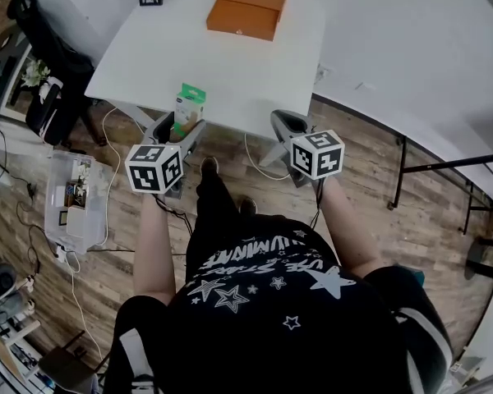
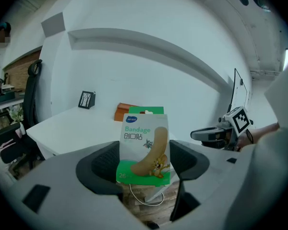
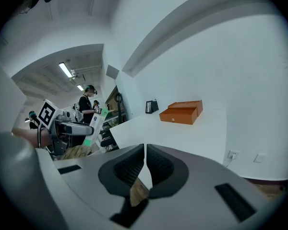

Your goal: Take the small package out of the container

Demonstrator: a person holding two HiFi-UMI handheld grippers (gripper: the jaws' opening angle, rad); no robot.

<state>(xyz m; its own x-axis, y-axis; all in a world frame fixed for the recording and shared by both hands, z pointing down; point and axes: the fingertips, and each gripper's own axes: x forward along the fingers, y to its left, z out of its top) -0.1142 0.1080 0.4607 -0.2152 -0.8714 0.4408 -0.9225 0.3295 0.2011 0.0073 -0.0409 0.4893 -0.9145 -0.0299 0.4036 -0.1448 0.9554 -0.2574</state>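
One small package (image 2: pixel 144 143) is sitting clamped upright in my left hand-held gripper (image 1: pixel 183 128) at the tabletop's (image 1: pixel 230 64) near edge; I am holding my right hand-held gripper (image 3: pixel 145 163) closed, empty.

Dark top, grey tools
The black T-shirt (image 1: pixel 263 318) bears white stars and lettering; the left gripper (image 1: pixel 183 130) and right gripper (image 1: pixel 284 123) are grey with dark ribbed fingers (image 3: pixel 127 169), each carrying a white cube (image 1: pixel 154 168) of black square markers.

small package (image 2: pixel 144 147) printed "Bandage", "创口贴", "26" near its lower edge
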